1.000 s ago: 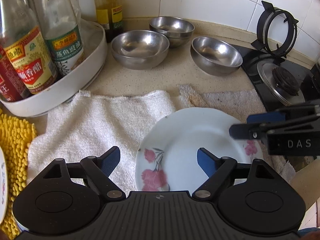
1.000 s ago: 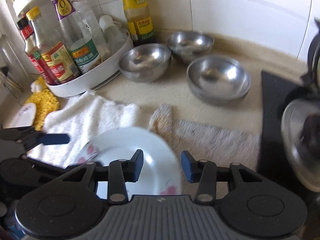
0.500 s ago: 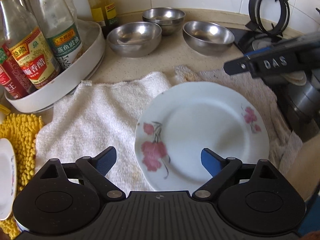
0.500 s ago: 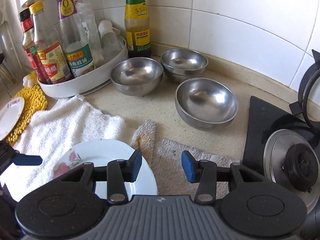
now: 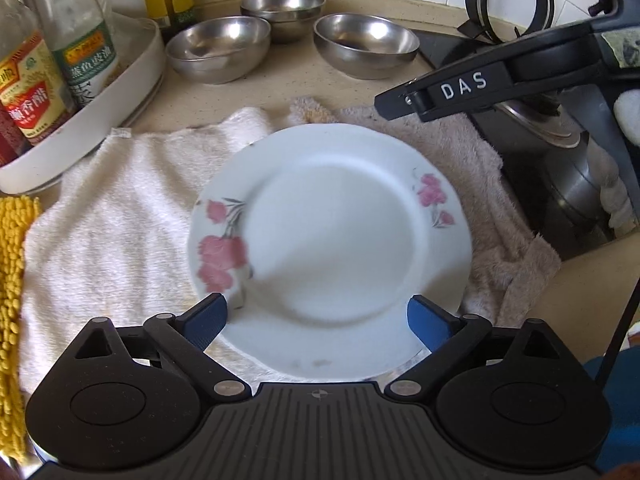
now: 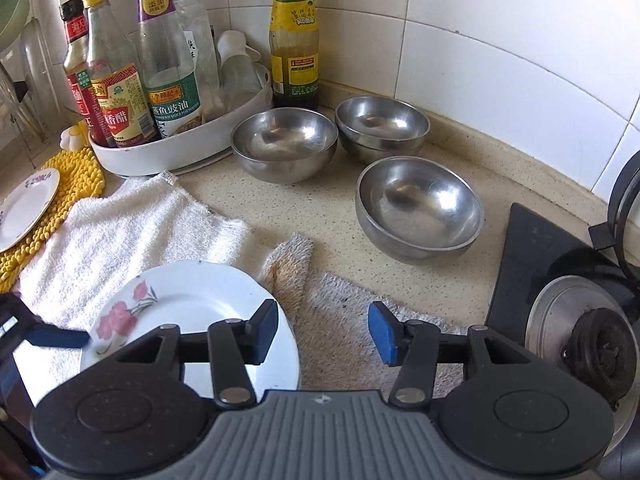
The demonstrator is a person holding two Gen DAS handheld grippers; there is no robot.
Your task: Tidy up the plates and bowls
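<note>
Item 1: your left gripper [image 5: 318, 314]. Blue-padded fingers [image 5: 208, 316] spread wide, holding nothing; the near rim of the flowered plate [image 5: 332, 240] sits between them, with no contact visible.

Item 2: your right gripper [image 6: 322, 330]. Fingers apart, holding nothing, over the beige towel [image 6: 340, 320]. In the left wrist view its side carries white letters "DAS".

Item 3: flowered plate. Round and white, with pink blossom sprays on its left and right rim. It lies flat, face up, partly on the white towel [image 5: 120, 216] and partly on the beige one, near you on the counter [image 6: 320, 208]. Being round, it has no long axis.

Item 4: three steel bowls, all upright with mouths up, far of the towels. The left bowl [image 6: 284, 144] sits just beside the white tray [image 6: 180, 152]. The far bowl [image 6: 382, 126] is nested on a second one. The right bowl [image 6: 420, 208] is nearest the black stove [image 6: 536, 252].

Item 5: small plate [image 6: 26, 208]. It rests on the yellow chenille mat [image 6: 76, 178] at far left, with a dark pattern at its rim too small to read.

Item 6: bottles standing in the white tray.
- Vinegar bottle [image 6: 116, 92]: yellow cap, red label with "香醋" readable.
- Soy bottle [image 6: 170, 64]: purple neck label with "0" and "添加", green body label reading "蒸鱼豉油".
- Red-capped bottle [image 6: 76, 64]: characters only partly legible.

Item 7: green-labelled bottle [image 6: 295, 36]. It stands outside the tray against the tiled wall, its print too fine to read.
</note>
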